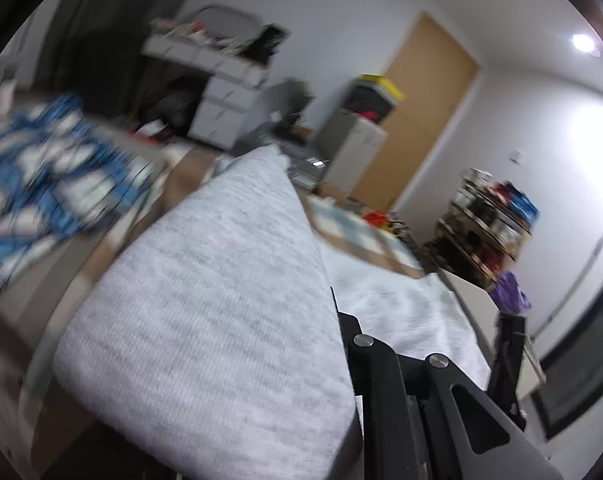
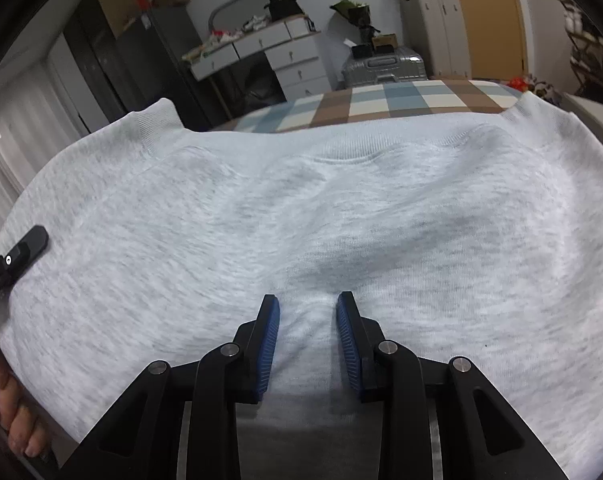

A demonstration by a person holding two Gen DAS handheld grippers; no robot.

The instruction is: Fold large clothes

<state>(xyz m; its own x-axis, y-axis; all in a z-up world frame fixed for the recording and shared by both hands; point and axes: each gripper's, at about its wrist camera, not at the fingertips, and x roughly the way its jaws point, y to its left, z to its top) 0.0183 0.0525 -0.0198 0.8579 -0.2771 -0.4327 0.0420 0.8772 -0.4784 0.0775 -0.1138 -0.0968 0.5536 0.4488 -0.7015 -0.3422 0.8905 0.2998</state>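
1. Sweatshirt [image 2: 321,208], light grey knit, lies spread flat across the bed; its ribbed hem runs along the far edge, and the checked bedspread [image 2: 381,100] shows beyond it.
2. Right gripper [image 2: 307,300]: we see the blue pads [image 2: 347,336] standing apart, with a low ridge of the grey fabric between them. The pads sit just beside the ridge; we cannot tell whether they press on it.
3. Left gripper [image 2: 25,250]: in the right wrist view its black tip sits at the sweatshirt's left edge, with bare fingers [image 2: 17,420] on the handle below it.
4. In the left wrist view, a raised fold of the sweatshirt [image 1: 221,300] fills the centre and hides the fingertips. By all signs the jaws are together on that fabric edge.
5. Background: white drawers [image 2: 285,56], silver suitcase [image 2: 385,66], wooden door [image 1: 425,112], blue-and-white cloth [image 1: 49,168] blurred at left.
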